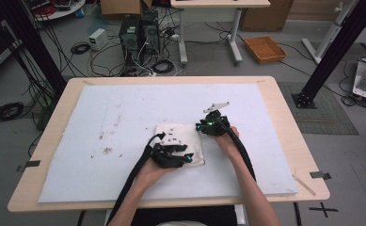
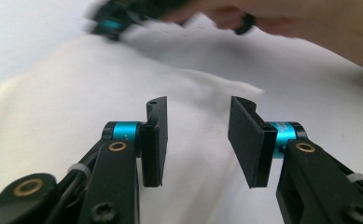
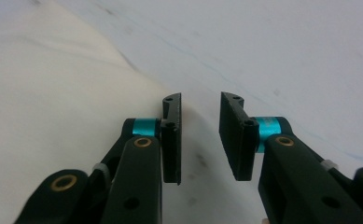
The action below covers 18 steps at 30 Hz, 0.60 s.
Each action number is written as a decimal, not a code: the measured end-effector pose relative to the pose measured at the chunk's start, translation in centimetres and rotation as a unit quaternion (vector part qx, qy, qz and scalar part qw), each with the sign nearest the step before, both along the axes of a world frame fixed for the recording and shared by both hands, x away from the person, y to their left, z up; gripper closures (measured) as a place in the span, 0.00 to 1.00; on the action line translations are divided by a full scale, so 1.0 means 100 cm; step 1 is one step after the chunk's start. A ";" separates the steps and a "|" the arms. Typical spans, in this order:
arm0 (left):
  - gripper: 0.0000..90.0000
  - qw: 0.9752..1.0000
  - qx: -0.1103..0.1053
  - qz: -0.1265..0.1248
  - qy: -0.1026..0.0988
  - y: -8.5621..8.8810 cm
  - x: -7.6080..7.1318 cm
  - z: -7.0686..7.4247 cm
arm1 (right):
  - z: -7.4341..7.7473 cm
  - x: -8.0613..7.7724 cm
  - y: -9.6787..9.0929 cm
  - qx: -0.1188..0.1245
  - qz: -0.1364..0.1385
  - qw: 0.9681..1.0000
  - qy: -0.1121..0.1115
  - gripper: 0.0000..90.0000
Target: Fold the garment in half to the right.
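Jaws of the left gripper (image 2: pixel 197 140) stand apart with nothing pinched, the folded white cloth (image 2: pixel 76 116) spread beneath them. The right gripper (image 3: pixel 200 135) hovers open over the cloth's edge, above the white mat (image 1: pixel 124 108) covering the bench (image 1: pixel 291 141).

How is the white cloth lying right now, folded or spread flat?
Folded. The white cloth forms a small, compact rectangle on the white mat, and the left gripper view shows a layered, raised edge.
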<state>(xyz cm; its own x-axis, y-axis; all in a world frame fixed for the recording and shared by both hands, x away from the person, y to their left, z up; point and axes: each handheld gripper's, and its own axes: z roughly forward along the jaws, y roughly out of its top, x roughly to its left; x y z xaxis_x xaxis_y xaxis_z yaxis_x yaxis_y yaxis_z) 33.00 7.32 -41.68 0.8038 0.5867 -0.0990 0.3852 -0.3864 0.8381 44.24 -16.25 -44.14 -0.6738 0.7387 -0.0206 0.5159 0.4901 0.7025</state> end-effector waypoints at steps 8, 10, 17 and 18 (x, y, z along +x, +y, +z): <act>0.64 0.995 -0.014 0.097 -0.015 0.044 0.022 0.007 | 0.022 -0.019 -0.003 0.058 0.023 0.997 -0.039 0.78; 0.64 0.991 0.003 0.136 -0.019 0.050 0.031 0.006 | 0.031 -0.025 0.004 0.076 0.040 0.995 -0.044 0.78; 0.68 0.983 0.026 0.182 0.010 0.056 0.068 -0.007 | 0.023 -0.037 0.029 0.052 0.091 0.994 -0.018 0.78; 0.68 0.983 0.034 0.182 0.014 0.054 0.071 -0.010 | 0.019 -0.037 0.028 0.044 0.089 0.995 -0.016 0.79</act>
